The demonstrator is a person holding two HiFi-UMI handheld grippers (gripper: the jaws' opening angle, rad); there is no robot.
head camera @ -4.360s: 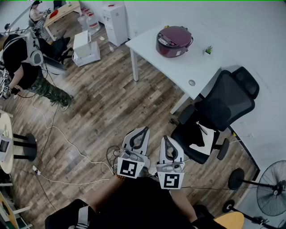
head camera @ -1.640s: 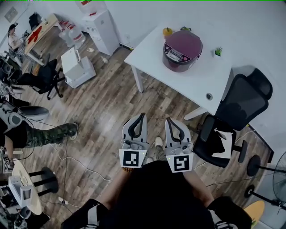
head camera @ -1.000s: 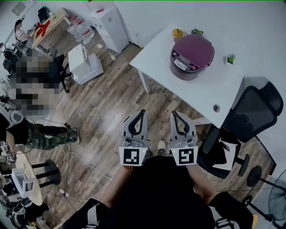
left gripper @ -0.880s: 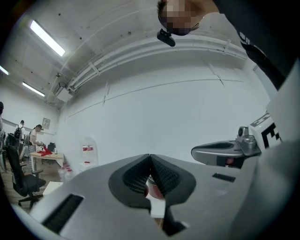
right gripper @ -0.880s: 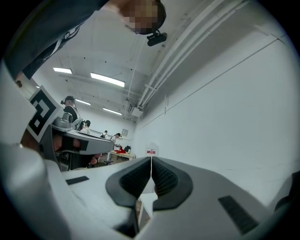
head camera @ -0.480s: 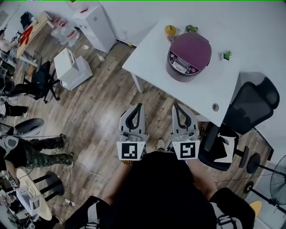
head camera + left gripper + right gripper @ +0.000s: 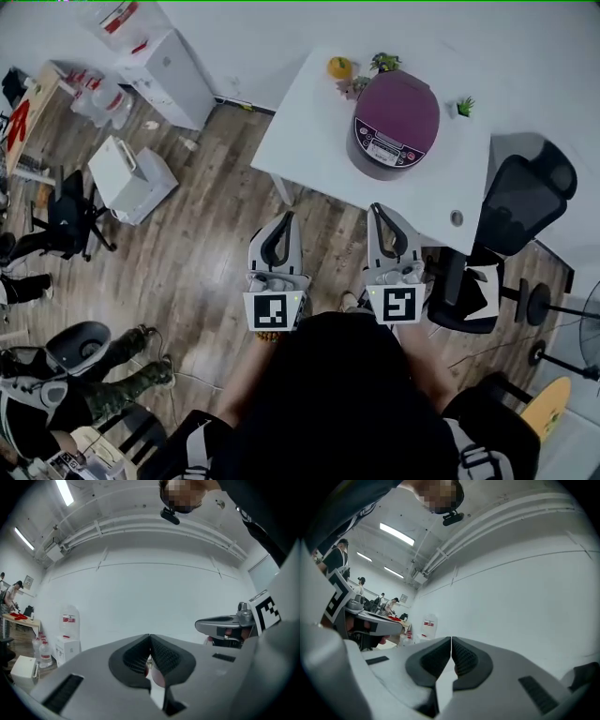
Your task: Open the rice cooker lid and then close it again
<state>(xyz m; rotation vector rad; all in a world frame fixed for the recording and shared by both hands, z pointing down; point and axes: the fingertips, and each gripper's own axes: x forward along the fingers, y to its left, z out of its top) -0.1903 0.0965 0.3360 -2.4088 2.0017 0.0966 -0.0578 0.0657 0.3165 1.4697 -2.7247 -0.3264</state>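
A maroon rice cooker with its lid down stands on the white table in the head view. My left gripper is held over the wood floor just short of the table's near edge, its jaws shut and empty. My right gripper is beside it, tips at the table's near edge below the cooker, also shut on nothing. In the left gripper view the left gripper has its pads together, and a sliver of the cooker shows behind them. The right gripper view shows the right gripper with pads touching, facing a white wall.
A black office chair stands right of the table. An orange fruit and small plants sit at the table's far side. A white cabinet and a white box stand on the floor at left. Seated people are at lower left.
The table and rice cooker have drawn nearer to both grippers as I walked up. Both grippers stayed shut and side by side.
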